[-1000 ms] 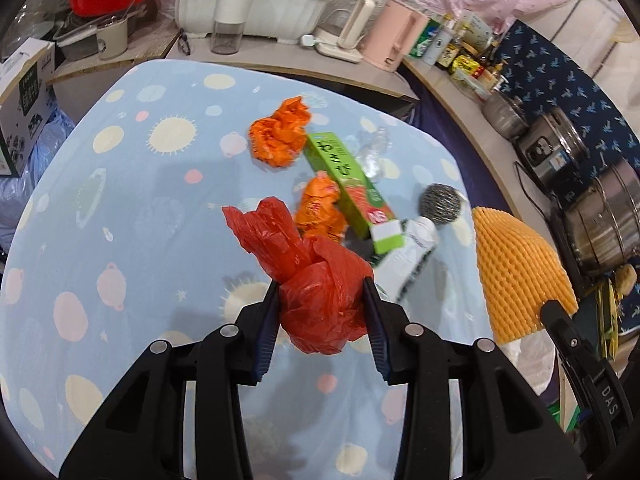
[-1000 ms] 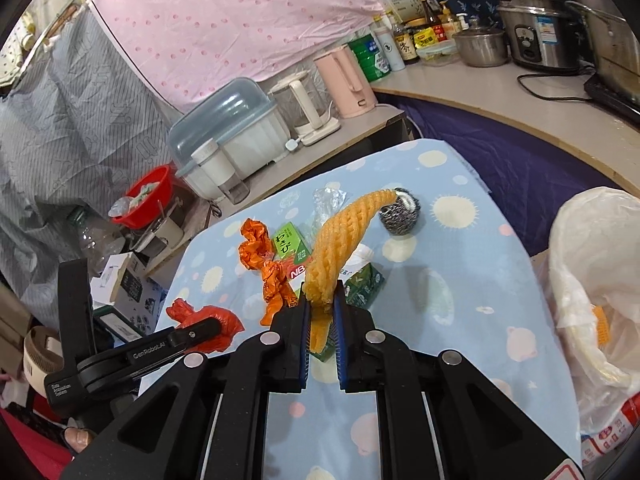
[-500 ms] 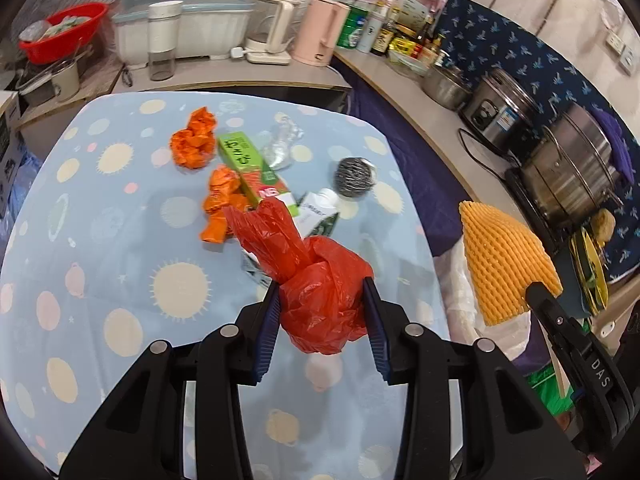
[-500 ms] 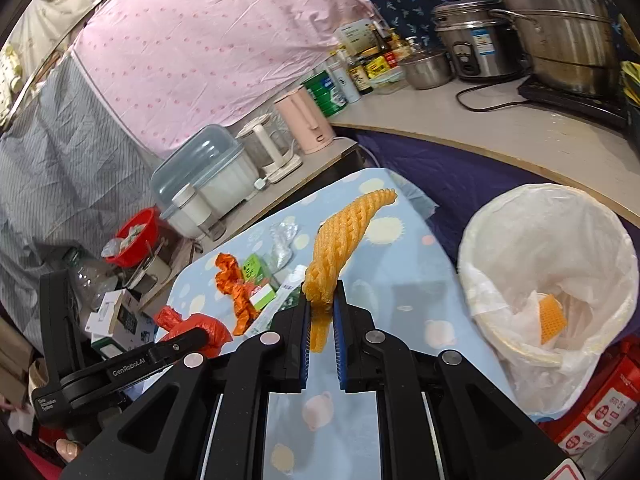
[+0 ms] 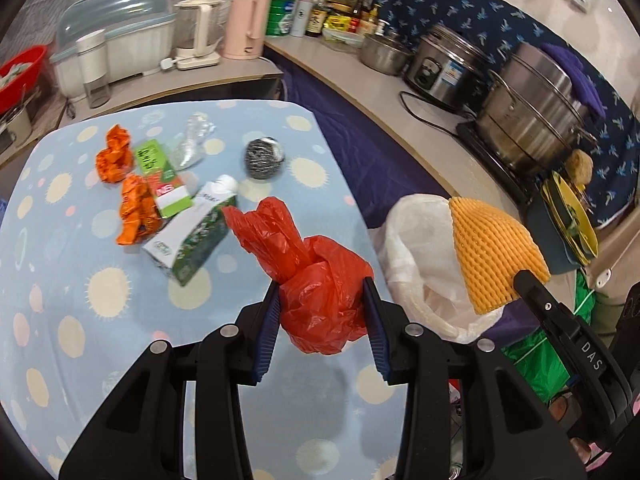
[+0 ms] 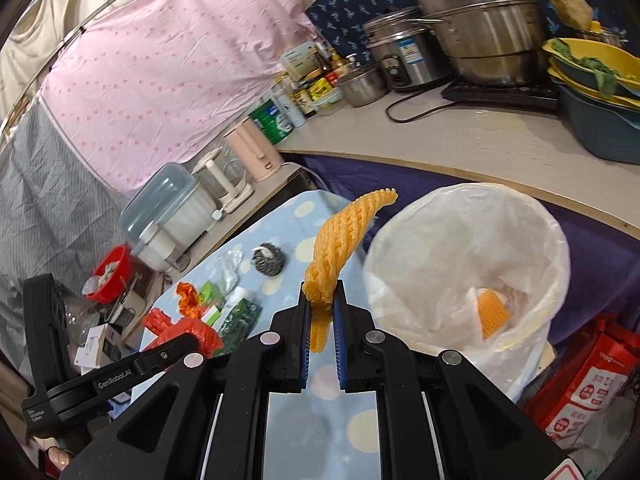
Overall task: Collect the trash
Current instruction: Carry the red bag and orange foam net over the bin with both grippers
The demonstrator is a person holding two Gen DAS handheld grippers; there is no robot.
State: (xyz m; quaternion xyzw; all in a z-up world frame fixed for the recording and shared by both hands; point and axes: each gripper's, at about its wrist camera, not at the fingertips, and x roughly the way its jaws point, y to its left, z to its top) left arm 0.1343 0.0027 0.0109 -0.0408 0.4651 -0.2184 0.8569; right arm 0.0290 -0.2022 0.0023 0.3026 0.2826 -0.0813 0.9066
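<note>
Both tools nearer bin [image 6: 472, 248], gripping red bag [image 5: 320, 300] and foam net [image 6: 340, 248], half-hidden.

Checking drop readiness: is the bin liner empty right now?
No: one orange foam net piece already lies inside the white bin liner.

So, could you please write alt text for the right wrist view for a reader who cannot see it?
The right tongs pinch an orange foam net beside an open white-lined trash bin that holds another orange piece. At lower left, the left tongs grip a red plastic bag over a blue spotted tablecloth strewn with more litter.
</note>
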